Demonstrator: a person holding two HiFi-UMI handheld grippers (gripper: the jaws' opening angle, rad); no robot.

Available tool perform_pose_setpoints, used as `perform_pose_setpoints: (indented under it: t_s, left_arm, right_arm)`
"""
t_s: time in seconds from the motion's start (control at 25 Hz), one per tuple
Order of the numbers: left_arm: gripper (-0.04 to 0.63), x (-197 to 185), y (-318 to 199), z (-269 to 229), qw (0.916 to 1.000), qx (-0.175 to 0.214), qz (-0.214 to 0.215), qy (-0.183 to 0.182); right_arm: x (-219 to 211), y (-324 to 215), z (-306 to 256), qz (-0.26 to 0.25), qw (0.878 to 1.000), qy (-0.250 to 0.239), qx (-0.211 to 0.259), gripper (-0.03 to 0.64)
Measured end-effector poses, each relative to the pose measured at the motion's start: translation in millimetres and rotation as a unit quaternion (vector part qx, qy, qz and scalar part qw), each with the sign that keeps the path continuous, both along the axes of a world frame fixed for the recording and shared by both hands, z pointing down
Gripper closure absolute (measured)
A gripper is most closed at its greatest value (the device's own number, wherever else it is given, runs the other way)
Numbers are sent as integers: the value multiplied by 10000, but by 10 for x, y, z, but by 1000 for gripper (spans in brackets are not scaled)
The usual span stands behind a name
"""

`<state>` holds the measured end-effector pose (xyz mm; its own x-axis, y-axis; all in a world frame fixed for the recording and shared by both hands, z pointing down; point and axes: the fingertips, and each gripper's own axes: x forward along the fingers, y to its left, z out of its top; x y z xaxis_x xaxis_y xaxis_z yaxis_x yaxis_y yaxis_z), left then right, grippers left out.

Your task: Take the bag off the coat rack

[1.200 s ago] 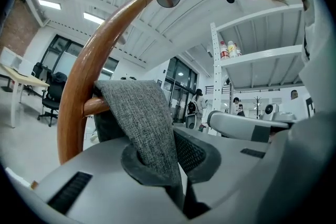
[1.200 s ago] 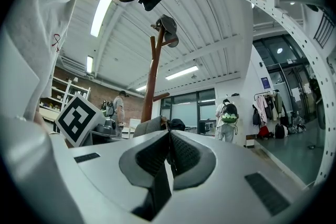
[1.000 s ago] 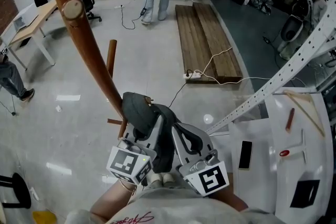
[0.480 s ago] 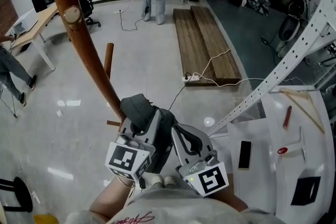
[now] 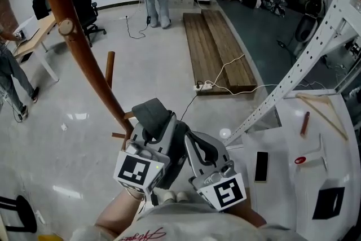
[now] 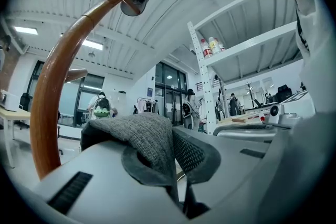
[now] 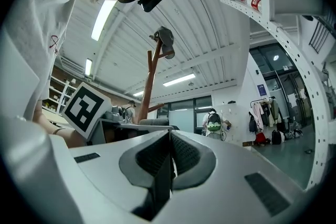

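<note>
The left claw (image 5: 162, 131) is nearly closed, clamped on a fold of the grey knitted fabric bag (image 5: 150, 115). In the left gripper view the knit (image 6: 137, 135) drapes over the left jaw and runs down into the narrow gap between the jaws. The bag sits just beside the lower stem of the curved brown wooden coat rack (image 5: 84, 59); whether they touch cannot be told. The right claw (image 5: 201, 148) lies close alongside, its jaws pressed together with nothing between them.
</note>
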<state>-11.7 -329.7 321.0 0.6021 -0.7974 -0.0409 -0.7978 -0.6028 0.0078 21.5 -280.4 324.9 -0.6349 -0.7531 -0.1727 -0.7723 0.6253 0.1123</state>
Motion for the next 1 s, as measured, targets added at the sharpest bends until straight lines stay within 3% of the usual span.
perform_pose_setpoints:
  t_s: [0.24,0.44,0.72,1.0]
  left_arm:
    - [561,157,45,-174,9995,264,180,47]
    - [561,276,109,-217,9997,105,204,0]
    - [561,391,252,-334,9988,356,243,233]
    - [561,531,558,-347,9976,560,406,-33]
  right_arm:
    - [124,23,-73,106,9999,-105,23,597]
    - [242,59,-134,218,9996,-191,29,597]
    - [403,104,-216,273,9993,-203,150,597]
    - [462,220,-317,110,9989,-342,297,597]
